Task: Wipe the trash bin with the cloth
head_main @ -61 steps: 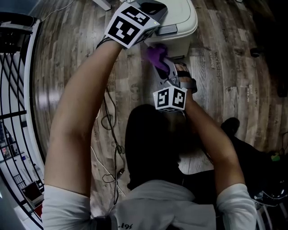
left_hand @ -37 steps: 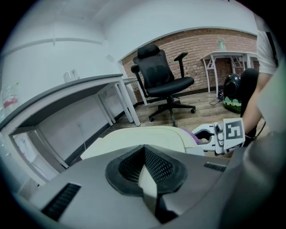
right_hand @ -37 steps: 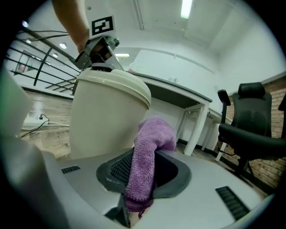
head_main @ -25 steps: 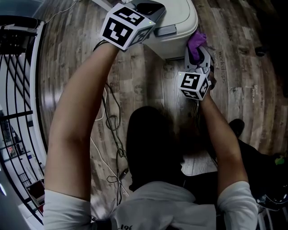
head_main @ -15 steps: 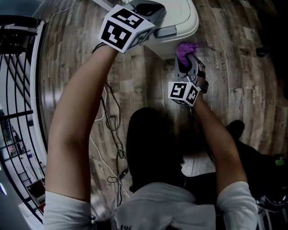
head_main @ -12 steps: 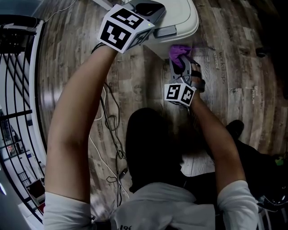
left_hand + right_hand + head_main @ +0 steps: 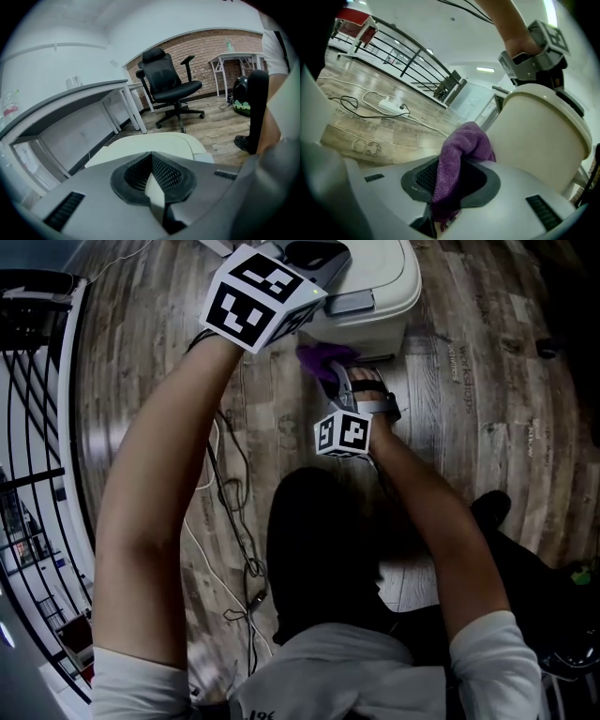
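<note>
Beyond trash bin [image 7: 161,141], office chair [image 7: 171,87]

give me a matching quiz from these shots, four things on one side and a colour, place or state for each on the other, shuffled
Things:
1. cloth
2. trash bin
3. left gripper
4. office chair

Descriptions:
a. black, in front of the brick wall
b. purple, clamped in the right gripper
c. jaws shut, above the lid
d. cream, stands on the wooden floor

Pairs: 1-b, 2-d, 3-c, 4-a
</note>
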Action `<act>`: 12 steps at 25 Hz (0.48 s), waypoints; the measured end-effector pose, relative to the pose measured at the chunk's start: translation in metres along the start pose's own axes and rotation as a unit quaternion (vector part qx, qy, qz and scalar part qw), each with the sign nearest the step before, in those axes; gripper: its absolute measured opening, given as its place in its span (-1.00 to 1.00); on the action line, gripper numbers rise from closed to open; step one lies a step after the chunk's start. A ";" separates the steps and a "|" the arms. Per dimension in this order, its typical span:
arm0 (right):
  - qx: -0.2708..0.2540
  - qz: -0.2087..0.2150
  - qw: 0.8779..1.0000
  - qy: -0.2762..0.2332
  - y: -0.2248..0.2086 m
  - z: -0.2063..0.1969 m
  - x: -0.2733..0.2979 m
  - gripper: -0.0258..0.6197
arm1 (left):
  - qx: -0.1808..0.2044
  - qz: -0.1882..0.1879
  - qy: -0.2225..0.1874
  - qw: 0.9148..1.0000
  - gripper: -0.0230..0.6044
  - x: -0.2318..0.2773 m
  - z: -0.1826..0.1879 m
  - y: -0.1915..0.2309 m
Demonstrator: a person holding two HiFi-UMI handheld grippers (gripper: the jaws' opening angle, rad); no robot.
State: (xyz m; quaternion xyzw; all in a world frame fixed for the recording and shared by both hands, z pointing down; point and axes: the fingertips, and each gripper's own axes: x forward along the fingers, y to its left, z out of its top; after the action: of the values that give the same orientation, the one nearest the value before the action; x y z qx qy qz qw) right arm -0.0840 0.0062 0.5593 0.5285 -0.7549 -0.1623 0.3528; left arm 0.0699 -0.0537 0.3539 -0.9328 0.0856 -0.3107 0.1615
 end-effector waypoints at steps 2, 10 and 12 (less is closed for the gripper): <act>0.003 0.026 1.000 -0.011 0.009 0.014 0.003 -0.60 | 0.004 0.002 0.000 1.000 -0.92 -0.001 0.000 0.000; 0.054 0.091 0.994 -0.009 0.040 -0.001 -0.027 -0.60 | -0.001 0.001 0.001 1.000 -0.92 -0.002 -0.001 -0.003; 0.081 0.086 0.993 0.021 0.037 -0.030 -0.035 -0.60 | 0.000 0.000 0.002 1.000 -0.92 -0.001 -0.001 -0.002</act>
State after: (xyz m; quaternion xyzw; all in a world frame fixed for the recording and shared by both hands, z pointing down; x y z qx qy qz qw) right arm -0.0814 0.0560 0.5907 0.4920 -0.8004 -0.0586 0.3375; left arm 0.0681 -0.0514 0.3551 -0.9322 0.0855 -0.3127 0.1610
